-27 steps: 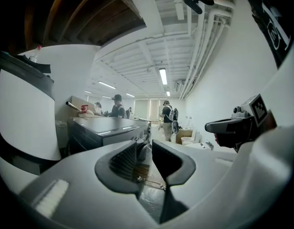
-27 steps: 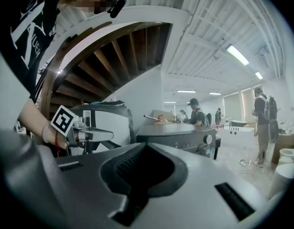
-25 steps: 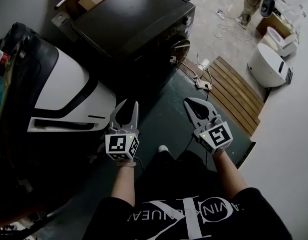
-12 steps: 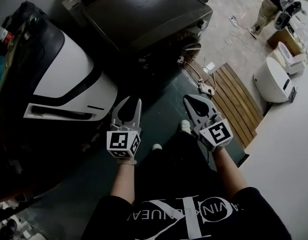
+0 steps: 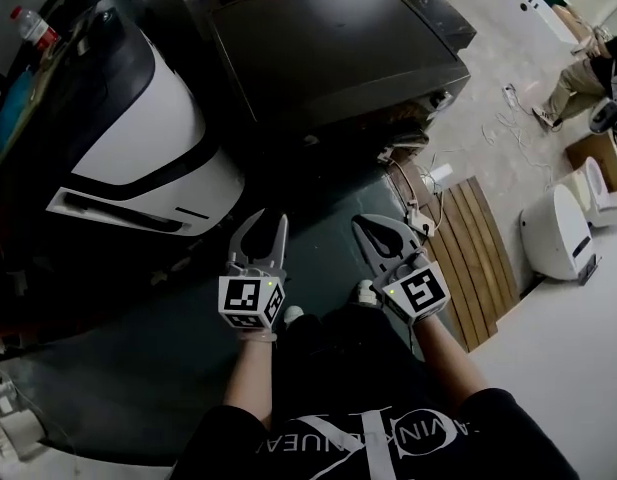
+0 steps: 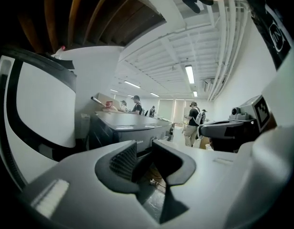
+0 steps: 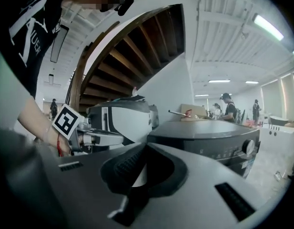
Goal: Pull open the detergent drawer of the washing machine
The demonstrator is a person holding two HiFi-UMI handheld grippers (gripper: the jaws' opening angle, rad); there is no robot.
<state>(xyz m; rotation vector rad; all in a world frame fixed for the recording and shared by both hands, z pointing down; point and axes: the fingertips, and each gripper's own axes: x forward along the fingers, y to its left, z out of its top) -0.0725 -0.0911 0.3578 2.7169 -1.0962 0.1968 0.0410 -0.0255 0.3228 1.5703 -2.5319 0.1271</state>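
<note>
The dark washing machine [image 5: 338, 48] stands at the top middle of the head view, its front facing down toward me. Its control panel with a round knob [image 7: 251, 147] shows in the right gripper view; I cannot make out the detergent drawer. My left gripper [image 5: 263, 218] hovers over the dark green floor in front of the machine, open with nothing between its jaws [image 6: 144, 152]. To its right, my right gripper [image 5: 360, 223] is at the same height, shut and empty [image 7: 143, 149]. Neither touches the machine.
A white and black rounded appliance [image 5: 138, 148] stands close on the left. A wooden slat pallet [image 5: 468, 258], loose cables [image 5: 418, 183] and a white round unit [image 5: 558, 233] lie to the right. Further right a person [image 5: 583, 78] is on the floor.
Both grippers have drifted closer together, the right one moving left. The washing machine now sits more central and the white appliance reaches further into view.
</note>
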